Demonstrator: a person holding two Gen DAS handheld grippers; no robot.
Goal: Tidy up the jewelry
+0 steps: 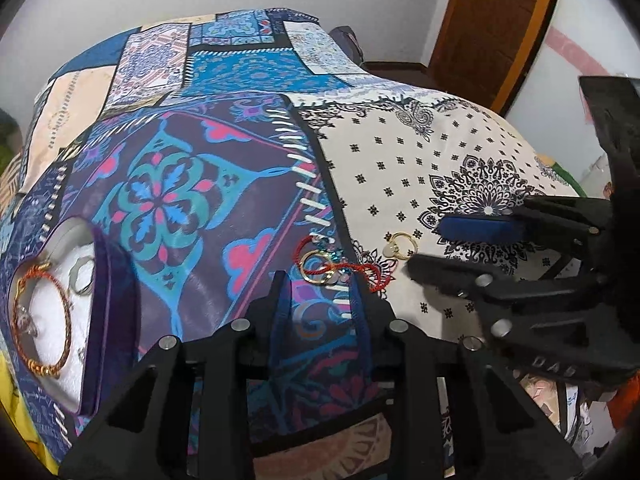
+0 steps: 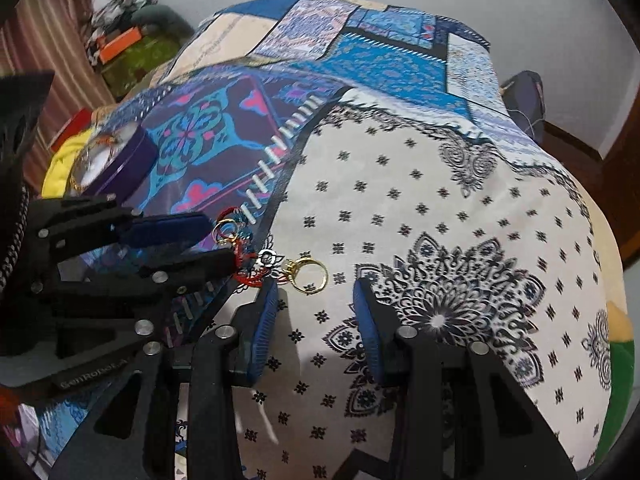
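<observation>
A red cord bracelet with a gold ring and blue beads (image 1: 332, 266) lies on the patterned bedspread, just ahead of my open left gripper (image 1: 320, 282). It also shows in the right wrist view (image 2: 236, 236). A gold ring with a pale stone (image 1: 401, 246) lies on the white patch, close in front of my open right gripper (image 2: 314, 286); the ring shows there too (image 2: 308, 274). A purple jewelry box (image 1: 108, 320) at the left holds an orange-gold bangle (image 1: 40, 320) and a silver ring (image 1: 80, 276) on white padding.
The right gripper (image 1: 436, 246) enters the left wrist view from the right; the left gripper (image 2: 200, 240) enters the right wrist view from the left. The box (image 2: 120, 160) sits near the bed's left edge. A wooden door (image 1: 492, 20) stands behind.
</observation>
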